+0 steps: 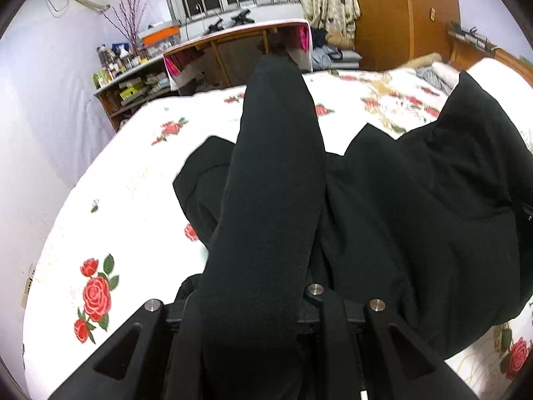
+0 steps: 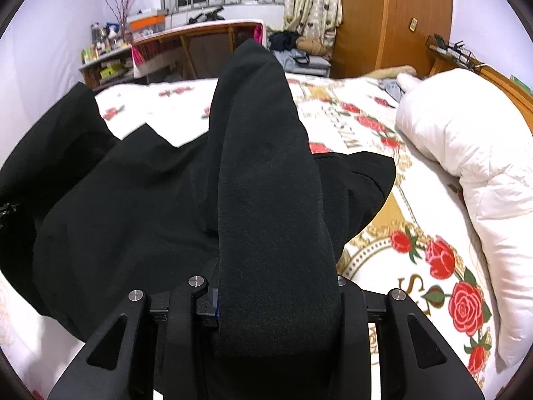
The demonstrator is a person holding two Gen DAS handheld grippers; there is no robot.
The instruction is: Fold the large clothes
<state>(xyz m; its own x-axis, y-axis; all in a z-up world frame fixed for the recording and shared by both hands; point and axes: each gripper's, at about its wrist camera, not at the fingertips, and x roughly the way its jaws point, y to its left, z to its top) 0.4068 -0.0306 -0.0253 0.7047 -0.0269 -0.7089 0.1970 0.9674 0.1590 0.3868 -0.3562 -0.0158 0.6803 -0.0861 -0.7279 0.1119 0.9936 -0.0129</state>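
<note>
A large black garment (image 1: 416, 216) lies partly spread on the rose-print bed, and its near edge is lifted. In the left wrist view a band of this cloth drapes over my left gripper (image 1: 269, 126) and hides both fingers; the jaws stand close together, shut on the cloth. The right wrist view shows the same garment (image 2: 116, 206) hanging away to the left. There a thick fold covers my right gripper (image 2: 263, 116) from base to tip, gripped between its jaws. The garment sags between the two grippers.
The bed sheet (image 1: 133, 173) is white with red roses. A bulky white duvet (image 2: 466, 166) lies along the bed's right side. Beyond the bed stand a wooden desk (image 1: 233, 50), a cluttered shelf (image 1: 133, 86) and a wooden wardrobe (image 1: 399, 16).
</note>
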